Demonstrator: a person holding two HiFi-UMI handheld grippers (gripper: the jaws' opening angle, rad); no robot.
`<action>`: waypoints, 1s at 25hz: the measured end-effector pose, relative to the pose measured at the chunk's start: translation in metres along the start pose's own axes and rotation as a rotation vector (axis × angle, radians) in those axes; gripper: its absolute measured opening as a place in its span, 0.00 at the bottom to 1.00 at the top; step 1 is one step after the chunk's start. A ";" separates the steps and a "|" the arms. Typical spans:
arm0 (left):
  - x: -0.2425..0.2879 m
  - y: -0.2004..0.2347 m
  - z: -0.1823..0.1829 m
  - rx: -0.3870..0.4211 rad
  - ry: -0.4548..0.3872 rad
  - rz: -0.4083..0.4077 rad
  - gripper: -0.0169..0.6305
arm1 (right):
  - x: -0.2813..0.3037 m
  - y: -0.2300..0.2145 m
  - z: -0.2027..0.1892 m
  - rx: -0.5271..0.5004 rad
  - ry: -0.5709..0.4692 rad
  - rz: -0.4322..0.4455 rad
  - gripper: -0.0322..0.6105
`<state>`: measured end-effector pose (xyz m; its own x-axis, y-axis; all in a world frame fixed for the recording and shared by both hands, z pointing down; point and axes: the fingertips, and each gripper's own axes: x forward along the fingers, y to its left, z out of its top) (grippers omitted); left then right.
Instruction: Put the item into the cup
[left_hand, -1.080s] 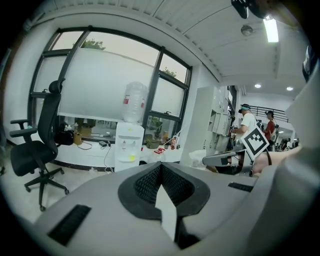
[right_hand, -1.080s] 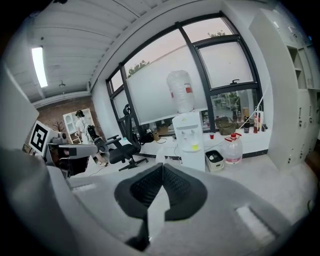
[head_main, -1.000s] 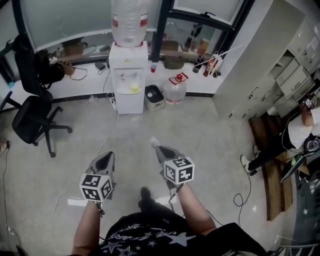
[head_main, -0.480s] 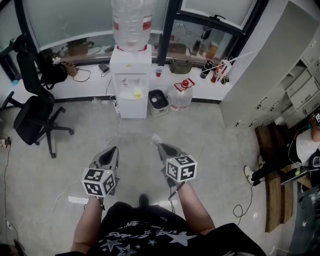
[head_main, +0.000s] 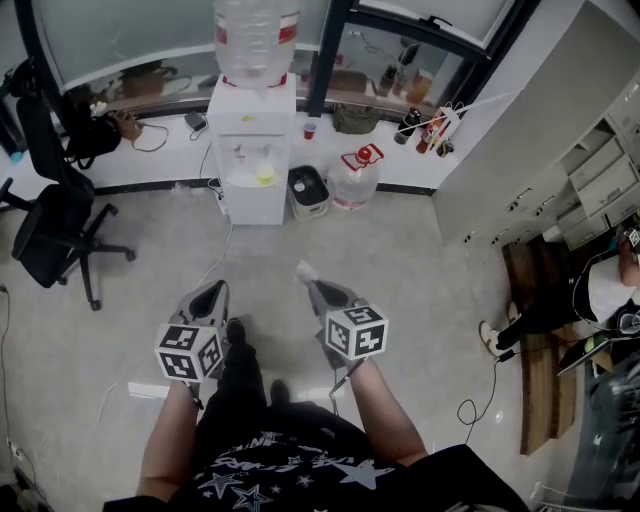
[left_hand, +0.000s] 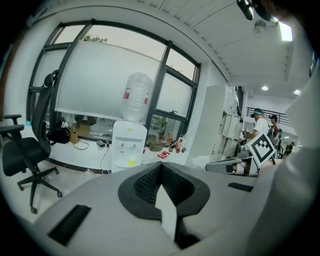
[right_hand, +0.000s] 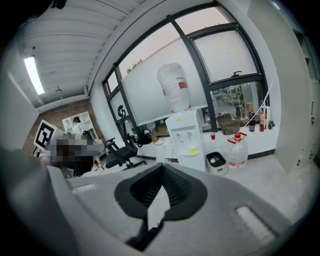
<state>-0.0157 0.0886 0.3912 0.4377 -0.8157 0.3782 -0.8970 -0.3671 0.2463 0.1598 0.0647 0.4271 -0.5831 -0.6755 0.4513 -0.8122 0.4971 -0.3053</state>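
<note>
Room: office, grey floor (head_main: 420, 270), water dispenser (head_main: 250, 150) at the window wall.
Left gripper (head_main: 214, 292): over the floor, jaws closed together, nothing between them.
Right gripper (head_main: 311, 285): jaws pinched on a small white item (head_main: 303, 269) at the tips.
Red cup (head_main: 309, 129): on the ledge beside the dispenser, well apart from both grippers.

an office: a water dispenser (head_main: 252, 150) at 12 o'clock under tall windows (head_main: 130, 35), an office chair (head_main: 50, 215) at 10 o'clock, grey lockers (head_main: 590, 180) at 2 o'clock.
</note>
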 end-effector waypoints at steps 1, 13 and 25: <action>0.004 0.004 0.000 -0.003 0.002 -0.003 0.01 | 0.004 -0.002 -0.001 0.004 0.004 -0.006 0.05; 0.085 0.082 0.024 -0.030 0.050 -0.067 0.01 | 0.090 -0.032 0.038 0.021 0.029 -0.076 0.05; 0.159 0.172 0.058 -0.033 0.099 -0.122 0.01 | 0.210 -0.040 0.083 0.014 0.072 -0.146 0.05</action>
<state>-0.1043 -0.1304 0.4419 0.5486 -0.7173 0.4296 -0.8351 -0.4443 0.3245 0.0687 -0.1422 0.4649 -0.4562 -0.6992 0.5504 -0.8888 0.3886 -0.2430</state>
